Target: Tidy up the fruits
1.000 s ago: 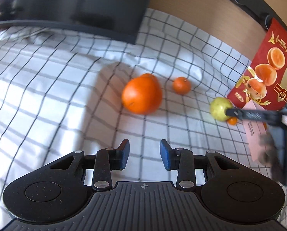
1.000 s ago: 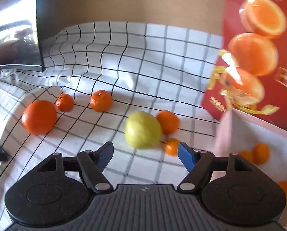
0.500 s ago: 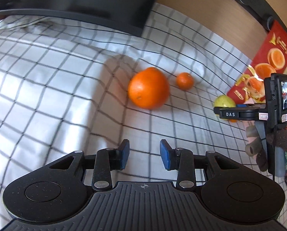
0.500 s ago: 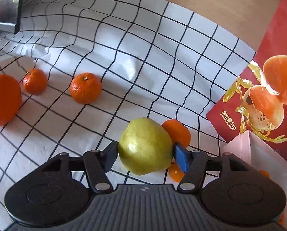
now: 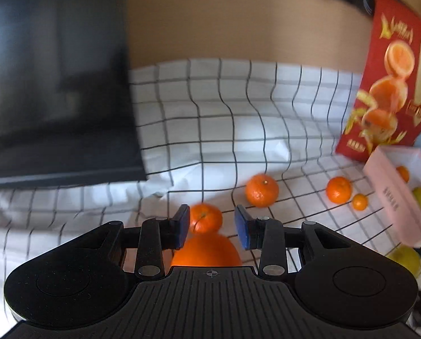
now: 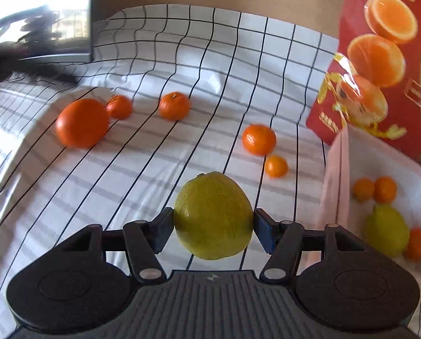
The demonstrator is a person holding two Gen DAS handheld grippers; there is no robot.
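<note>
Holding two small orange mandarins [image 6: 375, 189], a yellow-green citrus [image 6: 387, 230] and another mandarin, the pale pink cardboard box [image 6: 333, 175] sat at the checked cloth's [image 6: 154, 169] right edge. Right tool [image 6: 214, 226] clamped a yellow-green round fruit [image 6: 214, 216]; left tool [image 5: 212, 227] stood narrow, empty, above a large orange [image 5: 206, 250]. Open cloth lay mid-desk.

A: Right gripper [image 6: 213, 226], state?
B: Angled downward. Both blue pads [image 6: 262, 233] pressed on the sides of a yellow-green fruit [image 6: 213, 216], which is carried clear of the cloth.
A: Left gripper [image 5: 212, 228]?
B: Also angled downward. Jaws at their narrowest, a small gap between the pads [image 5: 241, 230], nothing gripped. Fingers level with each other.
</note>
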